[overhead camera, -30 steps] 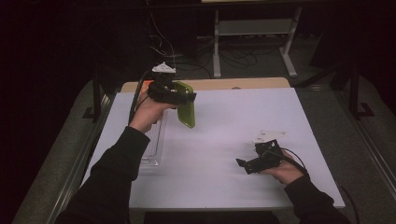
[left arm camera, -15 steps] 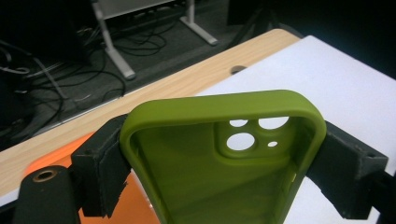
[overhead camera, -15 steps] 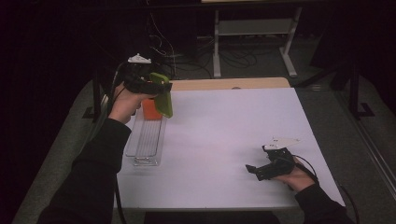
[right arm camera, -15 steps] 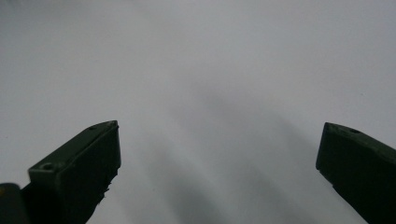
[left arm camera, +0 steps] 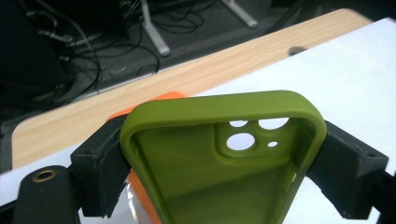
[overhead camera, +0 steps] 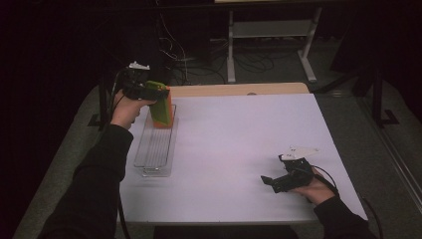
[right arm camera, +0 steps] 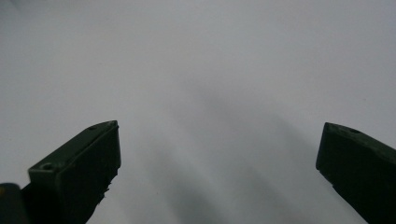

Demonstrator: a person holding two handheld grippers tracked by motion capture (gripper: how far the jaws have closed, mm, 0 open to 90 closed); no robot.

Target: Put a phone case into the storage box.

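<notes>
Your olive-green soft silicone phone case sits clamped by its long sides in your left gripper, held over the far end of the clear ridged plastic tray at the table's left edge. The left gripper view shows its hollow matte inside, rounded rim and camera cut-outs, with an orange case just behind; from above you see only its green back against that orange piece. Your right gripper rests on the smooth white tabletop, jaws spread wide and empty
</notes>
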